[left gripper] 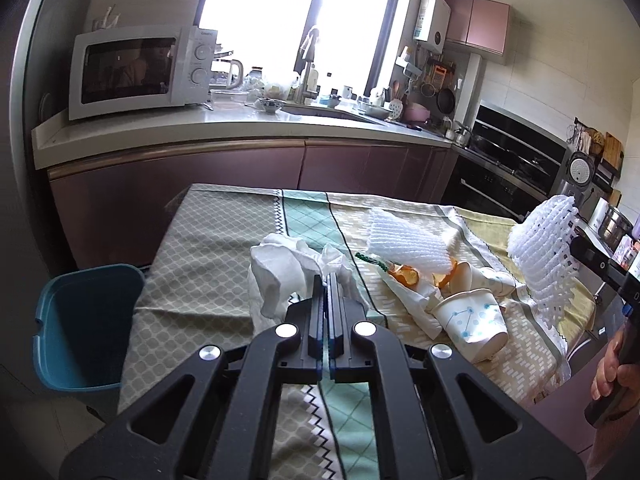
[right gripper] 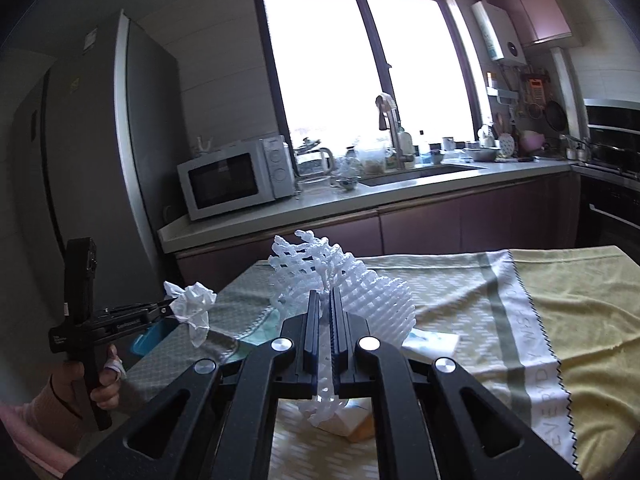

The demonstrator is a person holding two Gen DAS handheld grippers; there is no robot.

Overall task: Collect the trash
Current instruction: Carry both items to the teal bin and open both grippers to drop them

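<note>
My left gripper (left gripper: 327, 280) is shut on a crumpled white tissue (left gripper: 280, 268) and holds it above the table's left part; the tissue also shows in the right wrist view (right gripper: 194, 306). My right gripper (right gripper: 325, 298) is shut on a white foam fruit net (right gripper: 360, 292) and holds it lifted over the table; it also shows in the left wrist view (left gripper: 544, 256). A second foam net (left gripper: 408, 246), orange peels (left gripper: 406, 274) and paper cups (left gripper: 472, 322) lie on the patterned tablecloth (left gripper: 208, 256). A blue bin (left gripper: 86, 324) stands left of the table.
A kitchen counter (left gripper: 224, 124) with a microwave (left gripper: 140, 70) and a sink runs behind the table. An oven (left gripper: 516, 164) stands at the right. A fridge (right gripper: 92, 160) is at the far left in the right wrist view.
</note>
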